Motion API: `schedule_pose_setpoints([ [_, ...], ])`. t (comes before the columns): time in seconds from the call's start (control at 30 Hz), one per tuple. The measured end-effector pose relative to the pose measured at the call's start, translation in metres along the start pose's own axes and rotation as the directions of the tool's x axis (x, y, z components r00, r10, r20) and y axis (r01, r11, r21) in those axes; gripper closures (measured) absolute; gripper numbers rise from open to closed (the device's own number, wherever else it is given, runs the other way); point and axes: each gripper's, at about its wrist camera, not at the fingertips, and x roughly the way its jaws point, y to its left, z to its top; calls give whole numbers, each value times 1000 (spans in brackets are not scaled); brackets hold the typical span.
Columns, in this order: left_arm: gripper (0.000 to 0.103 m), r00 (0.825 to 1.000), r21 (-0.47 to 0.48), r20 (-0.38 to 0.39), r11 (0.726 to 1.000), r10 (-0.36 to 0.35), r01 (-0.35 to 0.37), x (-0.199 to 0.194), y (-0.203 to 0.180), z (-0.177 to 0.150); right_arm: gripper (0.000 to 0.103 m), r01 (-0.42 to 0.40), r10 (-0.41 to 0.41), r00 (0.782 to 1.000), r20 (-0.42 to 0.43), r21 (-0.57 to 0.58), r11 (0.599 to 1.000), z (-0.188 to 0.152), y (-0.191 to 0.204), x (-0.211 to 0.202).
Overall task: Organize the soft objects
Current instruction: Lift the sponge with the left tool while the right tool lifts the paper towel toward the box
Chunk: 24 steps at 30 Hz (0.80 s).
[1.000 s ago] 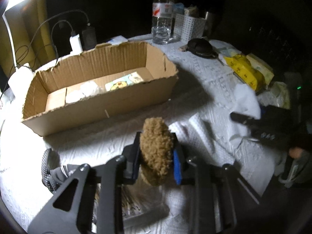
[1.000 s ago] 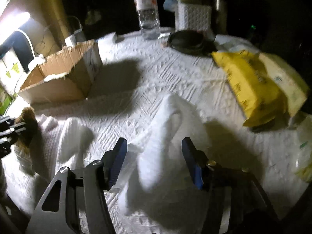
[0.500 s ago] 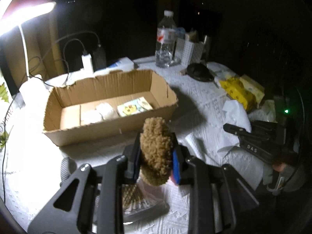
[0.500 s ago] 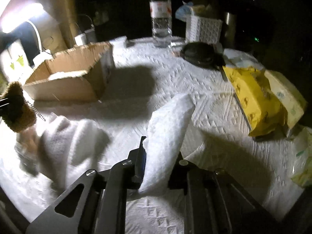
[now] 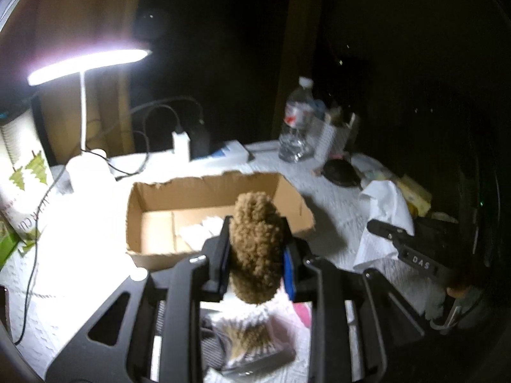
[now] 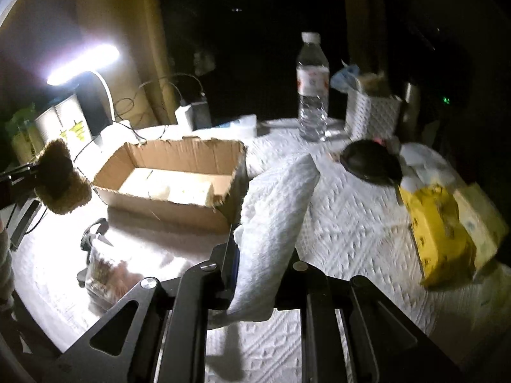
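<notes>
My left gripper point(image 5: 255, 252) is shut on a brown fuzzy soft toy point(image 5: 255, 242) and holds it in the air in front of the open cardboard box point(image 5: 153, 198). The toy also shows at the left of the right wrist view point(image 6: 60, 182). My right gripper point(image 6: 262, 255) is shut on a white quilted cloth point(image 6: 274, 223), lifted off the table just right of the box point(image 6: 179, 159). The cloth and right gripper show in the left wrist view point(image 5: 386, 214). White soft items point(image 6: 166, 188) lie inside the box.
A lit desk lamp point(image 5: 86, 63) and cables stand behind the box. A water bottle point(image 6: 312, 86), a white basket point(image 6: 370, 111), a black round object point(image 6: 370, 162) and yellow packets point(image 6: 440, 239) sit at the back and right. A clear bag point(image 6: 105, 274) lies front left.
Both grippers have risen higher above the table with their loads. The left gripper with the brown toy has come closer to the box; the right has lifted the white cloth clear of the table.
</notes>
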Motion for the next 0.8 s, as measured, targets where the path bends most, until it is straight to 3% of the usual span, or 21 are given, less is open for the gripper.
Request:
schedule_pose_setpoints([
  [0.8, 76, 994, -61, 32, 993, 104, -102, 6, 66, 17, 87, -48, 52, 998, 43, -83, 995, 55, 39, 22],
])
